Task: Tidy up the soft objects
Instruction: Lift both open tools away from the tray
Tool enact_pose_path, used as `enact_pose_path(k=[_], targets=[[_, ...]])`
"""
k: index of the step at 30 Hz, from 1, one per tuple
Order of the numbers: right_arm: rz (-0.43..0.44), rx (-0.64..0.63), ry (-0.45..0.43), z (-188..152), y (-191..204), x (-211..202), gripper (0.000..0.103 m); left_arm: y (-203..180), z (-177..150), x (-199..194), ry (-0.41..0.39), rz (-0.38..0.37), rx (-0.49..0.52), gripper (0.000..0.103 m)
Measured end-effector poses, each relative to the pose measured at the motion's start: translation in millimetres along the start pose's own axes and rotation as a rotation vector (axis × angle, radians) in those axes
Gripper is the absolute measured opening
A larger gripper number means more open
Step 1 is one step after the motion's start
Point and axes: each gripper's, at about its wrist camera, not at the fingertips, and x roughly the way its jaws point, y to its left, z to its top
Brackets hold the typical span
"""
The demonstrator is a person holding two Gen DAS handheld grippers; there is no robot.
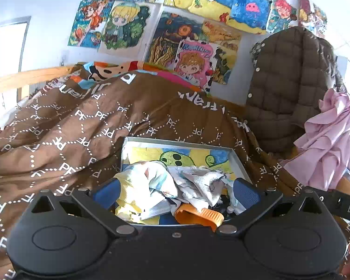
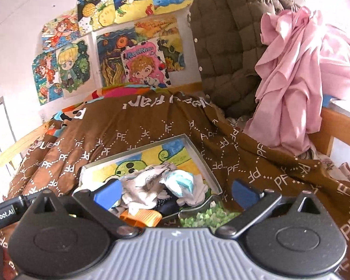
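Note:
A shallow box (image 1: pixel 239 161) with a painted turtle bottom lies on the brown blanket and holds a pile of socks (image 1: pixel 165 184), white, yellow and grey, with an orange sock (image 1: pixel 198 215) at the near edge. My left gripper (image 1: pixel 176 192) is open, its blue pads either side of the pile, just above it. In the right wrist view the box (image 2: pixel 198 156) and socks (image 2: pixel 161 184) sit left of centre. My right gripper (image 2: pixel 175 193) is open; its left pad is over the pile and its right pad over the blanket outside the box.
The brown "PF" blanket (image 1: pixel 70 126) covers the bed. A quilted brown jacket (image 1: pixel 289 81) and pink cloth (image 1: pixel 333 140) hang at the right. A green patterned item (image 2: pixel 205 217) lies by the box's near corner. A wooden bed rail (image 1: pixel 23 79) and drawings on the wall lie behind.

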Motion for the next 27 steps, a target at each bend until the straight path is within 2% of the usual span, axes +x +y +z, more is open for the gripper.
enact_pose_path(k=[8,16,27], targets=[[-0.03,-0.106,-0.04,-28.7,25.9,-54.8,0.103,7.0,-19.1,-53.0,-0.031,0.006,0.037,0.102],[-0.061,-0.145,-0.078,-50.4,34.8,-94.9,0.103,13.8,-37.6,-94.5,-0.068,0.03,0.067,0.102],[-0.08,-0.167,-0.076,-70.6,37.5,-123.8,0.103,22.5,-62.0,-124.9,-0.02,0.107,0.08,0.102]])
